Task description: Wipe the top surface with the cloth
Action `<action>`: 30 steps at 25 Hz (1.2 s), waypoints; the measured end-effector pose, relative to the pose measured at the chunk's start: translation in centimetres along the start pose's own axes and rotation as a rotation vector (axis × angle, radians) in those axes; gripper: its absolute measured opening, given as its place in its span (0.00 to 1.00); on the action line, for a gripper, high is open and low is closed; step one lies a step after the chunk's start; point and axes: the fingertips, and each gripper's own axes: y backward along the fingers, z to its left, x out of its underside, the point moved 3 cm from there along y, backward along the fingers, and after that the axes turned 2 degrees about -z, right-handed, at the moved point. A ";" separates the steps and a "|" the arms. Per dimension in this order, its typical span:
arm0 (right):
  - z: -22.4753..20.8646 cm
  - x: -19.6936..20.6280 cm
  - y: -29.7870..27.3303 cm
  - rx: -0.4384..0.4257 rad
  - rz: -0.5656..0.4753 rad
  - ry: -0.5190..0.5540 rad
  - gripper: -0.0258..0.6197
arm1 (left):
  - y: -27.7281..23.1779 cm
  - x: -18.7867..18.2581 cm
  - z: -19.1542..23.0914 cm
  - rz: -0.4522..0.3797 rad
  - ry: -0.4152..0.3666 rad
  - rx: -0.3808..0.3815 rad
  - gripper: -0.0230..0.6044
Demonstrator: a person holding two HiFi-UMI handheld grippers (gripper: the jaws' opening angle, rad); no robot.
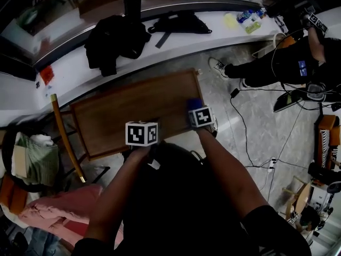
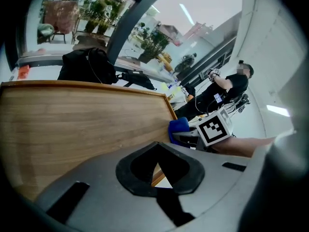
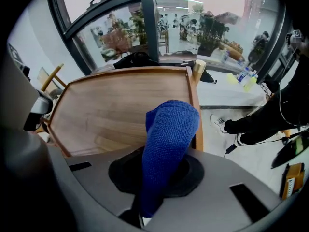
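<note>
At table (image 3: 111, 105) edge, right gripper (image 3: 159, 192) pinches jaw-hiding cloth (image 3: 169, 139); left gripper (image 2: 159, 170) closed, empty.

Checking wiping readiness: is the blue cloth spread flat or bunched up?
Bunched: the blue textured cloth stands as a folded wad clamped in the right gripper.

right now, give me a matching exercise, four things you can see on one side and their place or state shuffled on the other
Things:
1. blue cloth
2. left gripper
3. table top
4. black jacket

Place or state:
a. jaws together, holding nothing
b. heaped on the white counter beyond the table
c. gripped in the jaws of the right gripper
d. brown wood with a raised rim

Pairs: 1-c, 2-a, 3-d, 4-b
</note>
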 end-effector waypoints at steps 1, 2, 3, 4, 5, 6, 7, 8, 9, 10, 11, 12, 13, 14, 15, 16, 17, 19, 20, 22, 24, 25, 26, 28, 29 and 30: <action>-0.1 0.2 0.1 0.013 0.016 -0.009 0.11 | 0.6 0.1 0.2 -0.002 -0.002 -0.002 0.05; -0.3 0.4 0.2 0.022 0.027 -0.016 0.11 | 1.3 0.1 0.5 -0.005 -0.002 -0.004 0.05; -0.3 0.4 0.3 0.030 0.026 -0.018 0.11 | 2.0 0.2 0.8 -0.009 0.001 -0.005 0.05; -0.4 0.3 0.4 0.035 0.013 -0.014 0.11 | 2.9 0.4 1.1 -0.014 0.007 -0.005 0.05; -0.1 0.0 0.6 0.038 -0.009 -0.007 0.11 | 3.9 0.6 1.4 -0.022 0.014 -0.005 0.05; 0.4 -0.5 0.8 0.034 -0.037 0.001 0.11 | 5.1 0.7 1.7 -0.034 0.021 -0.006 0.05; 1.4 -1.0 1.0 0.021 -0.063 0.008 0.11 | 6.3 0.7 2.2 -0.048 0.025 -0.008 0.05; 3.0 -1.6 1.3 -0.004 -0.085 0.015 0.11 | 7.5 0.7 2.7 -0.061 0.026 -0.015 0.05; 5.2 -2.2 1.5 -0.040 -0.106 0.023 0.11 | 8.7 0.9 3.3 -0.072 0.028 -0.022 0.05; 7.6 -2.8 1.6 -0.081 -0.128 0.031 0.11 | 9.9 1.1 3.9 -0.081 0.032 -0.028 0.05; 10.1 -3.3 1.6 -0.124 -0.145 0.040 0.11 | 11.0 1.4 4.6 -0.089 0.039 -0.035 0.05; 12.7 -3.5 1.5 -0.165 -0.153 0.048 0.11 | 12.1 1.7 5.2 -0.096 0.047 -0.042 0.05; 15.3 -3.6 1.4 -0.205 -0.154 0.059 0.11 | 13.2 2.1 5.8 -0.103 0.058 -0.050 0.05; 17.8 -3.8 1.3 -0.242 -0.157 0.074 0.11 | 14.3 2.4 6.5 -0.111 0.075 -0.058 0.05; 20.4 -4.1 1.3 -0.274 -0.163 0.094 0.11 | 15.4 2.8 7.1 -0.120 0.097 -0.067 0.05; 22.9 -4.5 1.3 -0.303 -0.168 0.115 0.11 | 16.5 3.2 7.8 -0.131 0.123 -0.077 0.05; 25.3 -4.8 1.3 -0.332 -0.171 0.135 0.11 | 17.6 3.6 8.6 -0.144 0.145 -0.090 0.05; 29.8 -5.4 1.2 -0.393 -0.179 0.169 0.11 | 19.9 4.3 10.0 -0.171 0.169 -0.125 0.05; 31.9 -5.6 1.1 -0.421 -0.184 0.187 0.11 | 20.9 4.7 10.7 -0.181 0.175 -0.142 0.05; 35.8 -5.8 0.9 -0.469 -0.179 0.220 0.11 | 22.8 5.7 12.3 -0.193 0.195 -0.167 0.05; 39.4 -5.7 0.7 -0.514 -0.167 0.238 0.11 | 24.5 6.8 14.0 -0.200 0.221 -0.188 0.05; 40.9 -5.7 0.6 -0.540 -0.163 0.243 0.11 | 25.3 7.2 14.6 -0.205 0.238 -0.194 0.05; 42.4 -5.6 0.4 -0.565 -0.162 0.249 0.11 | 25.9 7.6 15.1 -0.210 0.257 -0.197 0.05; 45.0 -5.4 0.3 -0.610 -0.154 0.260 0.11 | 26.9 8.3 15.7 -0.220 0.280 -0.203 0.05; 46.2 -5.3 0.3 -0.626 -0.144 0.261 0.11 | 27.2 8.6 16.0 -0.221 0.282 -0.207 0.05; 47.2 -5.1 0.3 -0.638 -0.136 0.263 0.11 | 27.5 8.9 16.2 -0.220 0.283 -0.210 0.05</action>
